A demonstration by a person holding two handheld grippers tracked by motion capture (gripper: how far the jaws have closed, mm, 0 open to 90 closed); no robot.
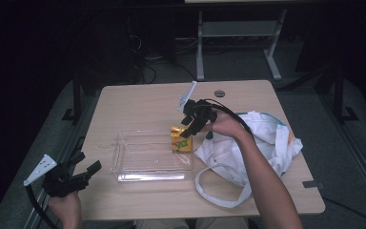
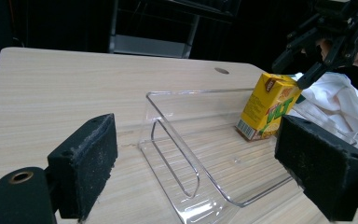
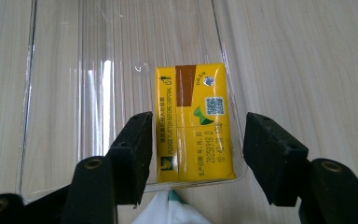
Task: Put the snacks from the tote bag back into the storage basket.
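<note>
— Carton (image 1: 181, 139) position, from the high view?
— Upright in the clear tray's (image 1: 138, 175) right end, beside the white bag (image 1: 262, 143).
— Left gripper (image 2: 196, 163) view?
— Jaws wide apart, holding nothing.
— Right gripper (image 3: 193, 151) view?
— Jaws parted, clear of the carton's sides.

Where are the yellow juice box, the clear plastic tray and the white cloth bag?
juice box (image 3: 195, 122), right gripper view, on its yellow top face.
tray (image 1: 124, 160), high view, on its bare clear floor.
bag (image 1: 267, 138), high view, on the white cloth.
</note>
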